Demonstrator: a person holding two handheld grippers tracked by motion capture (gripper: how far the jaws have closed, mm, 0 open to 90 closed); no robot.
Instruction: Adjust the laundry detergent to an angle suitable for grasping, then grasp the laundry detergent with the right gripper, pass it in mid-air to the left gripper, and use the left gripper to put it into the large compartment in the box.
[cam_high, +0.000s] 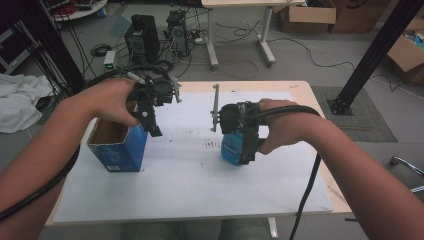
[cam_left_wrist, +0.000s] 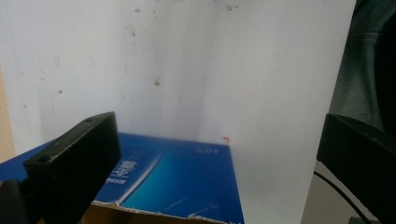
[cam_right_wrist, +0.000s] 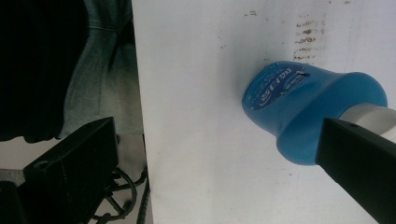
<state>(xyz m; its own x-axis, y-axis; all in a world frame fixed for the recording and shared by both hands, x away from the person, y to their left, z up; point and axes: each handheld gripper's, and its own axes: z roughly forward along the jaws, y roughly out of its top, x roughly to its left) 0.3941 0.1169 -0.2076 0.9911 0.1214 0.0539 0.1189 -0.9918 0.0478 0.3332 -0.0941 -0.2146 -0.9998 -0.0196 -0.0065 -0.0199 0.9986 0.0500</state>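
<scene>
With both jaws apart, the right gripper (cam_high: 239, 142) hovered mid-frame over the light, slick-looking blue bottle (cam_right_wrist: 308, 109), best gripped around its body, while the left gripper (cam_high: 150, 117) hung above the open blue box (cam_high: 120, 145).

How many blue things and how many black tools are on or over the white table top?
Blue box: 1
Blue bottle: 1
Black tools, left tool and right tool: 2
Total: 4
</scene>
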